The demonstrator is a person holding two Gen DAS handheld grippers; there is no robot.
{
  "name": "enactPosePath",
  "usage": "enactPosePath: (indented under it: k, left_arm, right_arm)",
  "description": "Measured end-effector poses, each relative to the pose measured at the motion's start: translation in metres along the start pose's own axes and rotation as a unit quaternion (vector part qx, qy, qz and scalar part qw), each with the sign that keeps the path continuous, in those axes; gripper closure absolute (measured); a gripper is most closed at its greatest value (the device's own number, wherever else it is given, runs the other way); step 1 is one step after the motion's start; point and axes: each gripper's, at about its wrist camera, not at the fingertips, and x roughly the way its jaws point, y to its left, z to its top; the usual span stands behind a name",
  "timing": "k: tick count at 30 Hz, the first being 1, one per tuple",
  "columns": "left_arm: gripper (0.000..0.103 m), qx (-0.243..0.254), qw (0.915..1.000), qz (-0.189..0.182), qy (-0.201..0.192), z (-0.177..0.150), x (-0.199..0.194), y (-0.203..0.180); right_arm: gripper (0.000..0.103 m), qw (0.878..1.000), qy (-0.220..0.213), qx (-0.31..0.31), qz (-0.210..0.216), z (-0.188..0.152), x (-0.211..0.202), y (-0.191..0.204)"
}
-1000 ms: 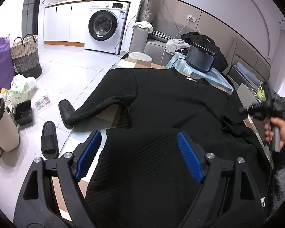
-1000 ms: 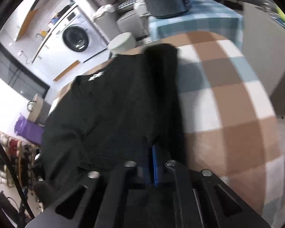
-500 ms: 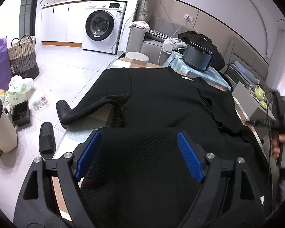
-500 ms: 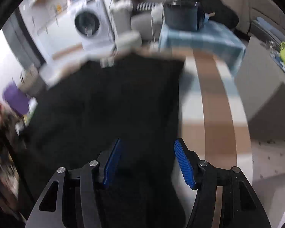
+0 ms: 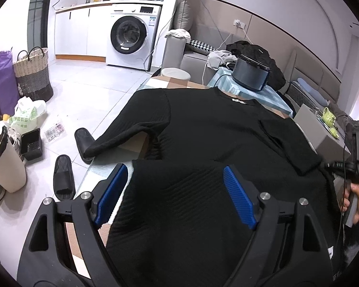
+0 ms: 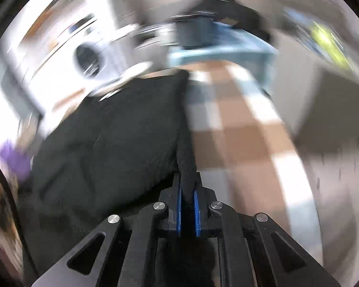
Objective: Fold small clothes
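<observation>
While the black knit T-shirt (image 5: 210, 141) lies spread over the checked counter (image 6: 239, 143), collar toward the far edge and its bottom hem folded up at the near edge, the left tool (image 5: 173, 195) hovers over that folded hem with its blue pads wide apart, gripping nothing; the right tool (image 6: 187, 209), whose jaws have just been closing, pinches the T-shirt's right-hand edge between its pads; its view is blurred.

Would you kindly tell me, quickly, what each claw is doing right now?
Left claw: open above the black shirt, holding nothing.
Right claw: has just closed, shut on the shirt's edge.
</observation>
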Motion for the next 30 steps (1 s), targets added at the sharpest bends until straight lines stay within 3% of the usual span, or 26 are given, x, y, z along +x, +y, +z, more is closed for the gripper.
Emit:
enactPosePath:
  k: [3,5,10,14,19,24,26,29,30]
  left_arm:
    - [0.022,0.0,1.0,0.002,0.003,0.0,0.001,0.001]
    - [0.022,0.004,1.0,0.005,0.003,0.001,0.001,0.001]
    - [0.022,-0.005,0.9999,0.009,0.004,0.003,0.003,0.004]
    - [0.022,-0.029,0.9994,0.017,0.007,0.008,0.001,0.015]
    - [0.022,-0.096,0.995,0.028,0.004,0.019,-0.001,0.053]
    - [0.023,-0.223,0.9738,-0.025,0.034,0.029,0.019,0.108]
    - [0.032,-0.26,0.9637,-0.041,0.046,0.031,0.03,0.124]
    - [0.04,-0.316,0.9437,-0.066,0.072,0.031,0.051,0.149]
    - [0.041,-0.34,0.9324,-0.089,0.083,0.029,0.06,0.156]
  right_arm:
    - [0.088,0.996,0.038,-0.026,-0.075,-0.005,0.005,-0.011]
    - [0.08,0.996,0.033,-0.037,-0.077,-0.009,-0.005,-0.014]
    - [0.075,1.0,-0.01,-0.003,-0.025,0.0,-0.029,-0.021]
    - [0.071,0.999,-0.003,0.006,0.044,0.007,-0.021,0.0]
    - [0.046,0.993,-0.041,0.023,0.108,-0.007,-0.054,0.028]
    - [0.036,0.984,-0.072,0.07,0.149,-0.033,-0.091,0.035]
    - [0.036,0.979,-0.073,0.09,0.165,-0.046,-0.1,0.032]
    - [0.036,0.978,-0.065,0.107,0.167,-0.06,-0.106,0.03]
    - [0.036,0.978,-0.063,0.11,0.166,-0.064,-0.107,0.029]
